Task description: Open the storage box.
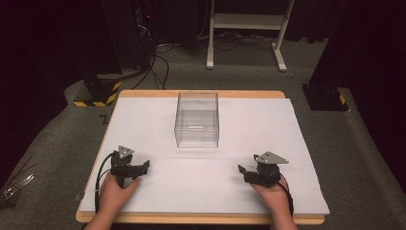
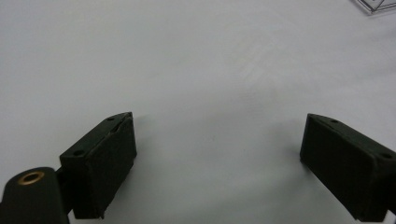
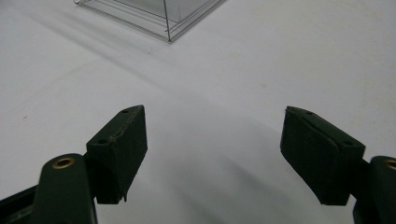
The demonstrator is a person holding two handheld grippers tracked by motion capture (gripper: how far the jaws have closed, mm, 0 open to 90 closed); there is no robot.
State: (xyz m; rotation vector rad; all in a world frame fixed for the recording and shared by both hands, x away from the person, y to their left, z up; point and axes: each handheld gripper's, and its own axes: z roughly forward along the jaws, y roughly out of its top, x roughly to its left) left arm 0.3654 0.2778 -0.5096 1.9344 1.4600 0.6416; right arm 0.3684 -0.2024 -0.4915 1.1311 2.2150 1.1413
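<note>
A clear plastic box [image 1: 197, 119] stands upright and empty near the middle of the white sheet [image 1: 143, 120], toward the far side. My left gripper [image 1: 143, 167] rests low at the near left, held by a hand, its jaws wide apart over bare white sheet [image 2: 215, 84]; it is open [image 2: 217, 140] with nothing between the pads. My right gripper [image 1: 242, 171] sits at the near right, pointing left, and it is open [image 3: 212, 135] with nothing between its jaws. A corner of the clear box [image 3: 154, 16] lies ahead of it, well apart. Another box corner [image 2: 376, 5] peeks in at the left gripper view's top right.
The sheet covers a wooden table [image 1: 201, 219]. Beyond the far edge stand a white frame's legs [image 1: 246, 36], cables on the grey floor, and yellow-black striped blocks [image 1: 98, 93]. A dark base [image 1: 325, 98] stands at the far right. A clear bag [image 1: 14, 187] lies on the floor at left.
</note>
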